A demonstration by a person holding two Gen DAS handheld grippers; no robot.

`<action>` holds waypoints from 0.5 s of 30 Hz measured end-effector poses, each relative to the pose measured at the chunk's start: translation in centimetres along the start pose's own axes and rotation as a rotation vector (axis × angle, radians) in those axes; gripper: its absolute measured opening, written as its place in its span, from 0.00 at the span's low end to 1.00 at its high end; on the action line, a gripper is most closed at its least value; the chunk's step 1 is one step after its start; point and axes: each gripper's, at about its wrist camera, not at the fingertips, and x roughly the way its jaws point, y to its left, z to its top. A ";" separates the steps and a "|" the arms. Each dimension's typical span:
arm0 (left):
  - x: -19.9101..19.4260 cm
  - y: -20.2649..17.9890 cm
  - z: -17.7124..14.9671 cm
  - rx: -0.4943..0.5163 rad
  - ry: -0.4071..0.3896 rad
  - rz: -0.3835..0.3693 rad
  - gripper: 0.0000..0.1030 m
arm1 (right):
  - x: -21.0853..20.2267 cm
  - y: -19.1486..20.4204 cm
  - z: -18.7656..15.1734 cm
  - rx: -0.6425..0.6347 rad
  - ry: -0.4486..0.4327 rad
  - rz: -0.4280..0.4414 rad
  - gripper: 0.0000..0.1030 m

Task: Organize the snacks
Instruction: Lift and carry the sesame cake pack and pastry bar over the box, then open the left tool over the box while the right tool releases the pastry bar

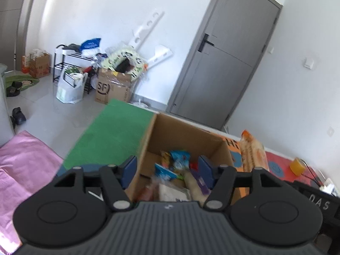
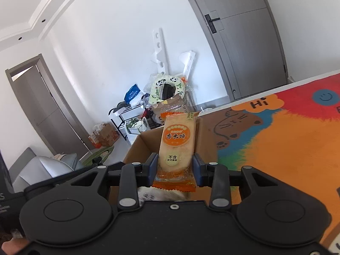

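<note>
Over the open cardboard box [image 1: 187, 140] hangs the left gripper [image 1: 167, 167], jaws spread apart with nothing pinched between them, so it's released. Its blue pads sit either side of the box's left wall and the stuff inside. Down in the box there's a jumble of snack packets [image 1: 179, 158], a couple of blue ones, a purple one and something pale, all pretty blurry so I can't read any labels. Box sits on a table, with a green mat [image 1: 110, 131] to its left and a colourful cartoon mat [image 2: 286, 140] in orange, red and blue with a "Hi" bubble to its right. The right gripper [image 2: 175, 166] is clamped on a rice cracker packet [image 2: 177, 142], orange and cream with Chinese writing, standing upright between the pads, gripped near its lower end. From the left wrist view that same packet shows up just right of the box, raised above the cartoon mat. Behind it all is a grey door [image 1: 227, 53] and a pile of bags and an SF carton [image 1: 112, 87] against the white wall.
</note>
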 end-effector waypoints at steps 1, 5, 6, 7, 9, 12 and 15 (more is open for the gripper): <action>0.0 0.3 0.2 -0.001 -0.002 0.005 0.61 | 0.4 0.3 0.0 -0.002 0.006 0.004 0.34; 0.5 1.6 0.9 -0.021 0.002 0.016 0.61 | 1.8 1.4 0.0 -0.007 0.027 0.019 0.35; 0.6 2.0 0.9 -0.027 0.004 0.019 0.61 | 2.3 1.7 0.0 -0.006 0.033 0.022 0.34; 0.7 2.4 1.1 -0.033 0.007 0.022 0.61 | 2.6 2.0 0.0 -0.006 0.038 0.024 0.35; 1.2 3.1 1.3 -0.044 0.017 0.026 0.61 | 3.3 2.5 -0.1 -0.010 0.049 0.026 0.34; 1.6 4.1 1.5 -0.061 0.026 0.023 0.60 | 4.3 3.3 0.0 -0.016 0.062 0.027 0.35; 1.9 4.9 1.6 -0.077 0.031 0.028 0.60 | 5.3 3.9 0.0 -0.022 0.073 0.023 0.35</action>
